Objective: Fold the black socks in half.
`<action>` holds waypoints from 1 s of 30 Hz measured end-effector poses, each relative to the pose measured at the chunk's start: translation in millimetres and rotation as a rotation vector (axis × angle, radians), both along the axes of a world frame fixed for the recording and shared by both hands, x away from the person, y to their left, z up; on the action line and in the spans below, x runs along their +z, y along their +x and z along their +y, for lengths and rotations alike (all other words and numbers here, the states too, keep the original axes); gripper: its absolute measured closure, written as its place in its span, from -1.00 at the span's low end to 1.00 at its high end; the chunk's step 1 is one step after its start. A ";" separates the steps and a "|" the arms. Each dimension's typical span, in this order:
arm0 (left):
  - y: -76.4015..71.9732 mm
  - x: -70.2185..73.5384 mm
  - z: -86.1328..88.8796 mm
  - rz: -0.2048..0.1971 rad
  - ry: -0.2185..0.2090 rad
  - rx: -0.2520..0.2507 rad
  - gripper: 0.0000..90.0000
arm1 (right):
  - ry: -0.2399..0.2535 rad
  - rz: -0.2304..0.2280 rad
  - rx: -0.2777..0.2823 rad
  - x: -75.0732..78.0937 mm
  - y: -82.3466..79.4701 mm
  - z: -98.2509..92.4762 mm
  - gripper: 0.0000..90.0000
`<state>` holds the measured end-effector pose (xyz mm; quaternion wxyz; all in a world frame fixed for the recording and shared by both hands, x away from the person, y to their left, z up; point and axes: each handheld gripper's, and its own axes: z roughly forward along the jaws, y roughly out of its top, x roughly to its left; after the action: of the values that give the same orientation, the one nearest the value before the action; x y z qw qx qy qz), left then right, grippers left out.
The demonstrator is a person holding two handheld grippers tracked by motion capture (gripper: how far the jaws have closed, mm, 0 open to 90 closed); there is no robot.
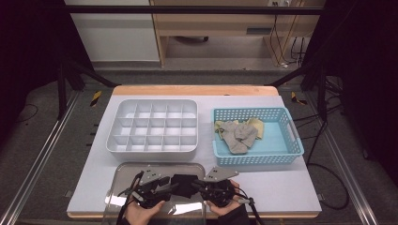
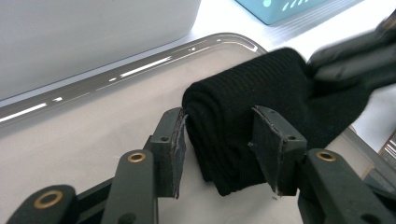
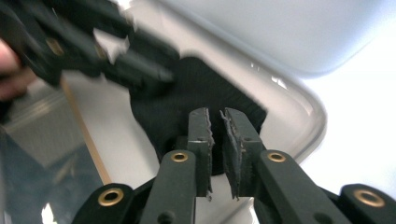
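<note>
A folded black sock (image 1: pixel 184 184) lies on a metal tray (image 1: pixel 126 172) at the table's near edge, between my two grippers. In the left gripper view the sock (image 2: pixel 252 79) sits between the jaws of my left gripper (image 2: pixel 220 114). The pads (image 2: pixel 176 140) stand at its sides without squeezing it, and a thin gap shows on the left. My left gripper (image 1: pixel 170 185) comes in from the left in the high view. My right gripper (image 1: pixel 197 183) meets the sock's other end. Its jaws (image 3: pixel 217 114) are almost together, pinching the fabric of the sock (image 3: pixel 196 88).
Behind the tray stands a white box (image 1: pixel 152 126) divided into several compartments. To its right, a blue basket (image 1: pixel 257 159) holds grey socks (image 1: pixel 238 135) and something yellow. The table's wooden front edge runs just below the hands.
</note>
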<state>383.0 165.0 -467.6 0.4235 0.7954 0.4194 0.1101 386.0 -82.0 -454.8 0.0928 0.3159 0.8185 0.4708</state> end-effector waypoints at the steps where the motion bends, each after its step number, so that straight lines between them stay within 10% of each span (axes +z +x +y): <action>1: -0.1 0.2 -0.2 -0.002 0.005 -0.002 0.19 | 0.018 0.002 0.005 3.0 -0.6 -1.1 0.81; 9: -0.6 -1.9 0.5 0.018 -0.001 -0.014 0.14 | -0.057 0.033 0.055 -13.4 -5.9 12.7 0.89; 30: 1.2 -7.0 1.8 0.091 -0.077 -0.059 0.07 | -0.038 0.047 0.031 -22.7 -2.6 9.8 0.99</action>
<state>384.1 166.8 -474.6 0.4373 0.7949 0.4182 0.0452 383.5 -72.2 -477.6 0.0722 0.3121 0.8341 0.4491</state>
